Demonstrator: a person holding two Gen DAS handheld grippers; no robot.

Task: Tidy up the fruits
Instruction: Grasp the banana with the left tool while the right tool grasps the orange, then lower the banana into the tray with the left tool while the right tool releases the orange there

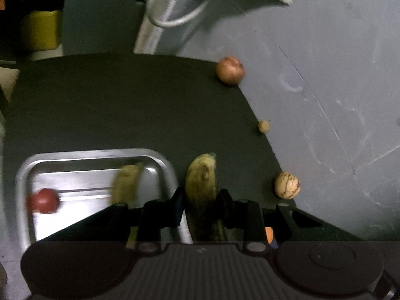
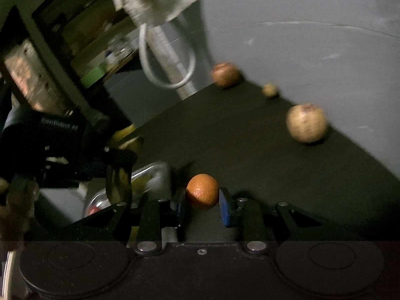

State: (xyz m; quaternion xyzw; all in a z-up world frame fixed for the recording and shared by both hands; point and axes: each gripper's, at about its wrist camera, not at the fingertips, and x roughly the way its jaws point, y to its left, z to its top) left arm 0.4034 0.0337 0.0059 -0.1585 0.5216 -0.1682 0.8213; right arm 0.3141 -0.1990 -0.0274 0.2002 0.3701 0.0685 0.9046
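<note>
Yellow banana (image 1: pixel 202 187) clamped in left tool (image 1: pixel 202 200), orange (image 2: pixel 202 191) in right tool (image 2: pixel 202 200)

**Hard to See**

The lower end of the banana (image 1: pixel 201 187) goes under the left gripper (image 1: pixel 201 200), so that end is hidden. The second banana (image 1: pixel 125 185) in the tray (image 1: pixel 100 153) is smeared, and its low part is behind the gripper too. The red fruit (image 1: pixel 44 200) is a blur; what kind it is cannot be told. The near side of the tray is covered. A bit of orange (image 1: pixel 269 233) peeks past the gripper; the rest is hidden. The small ball (image 1: pixel 263 126) is too little to name. In the right view, the white hose (image 2: pixel 160 57) and shelves (image 2: pixel 95 37) are blurred.
</note>
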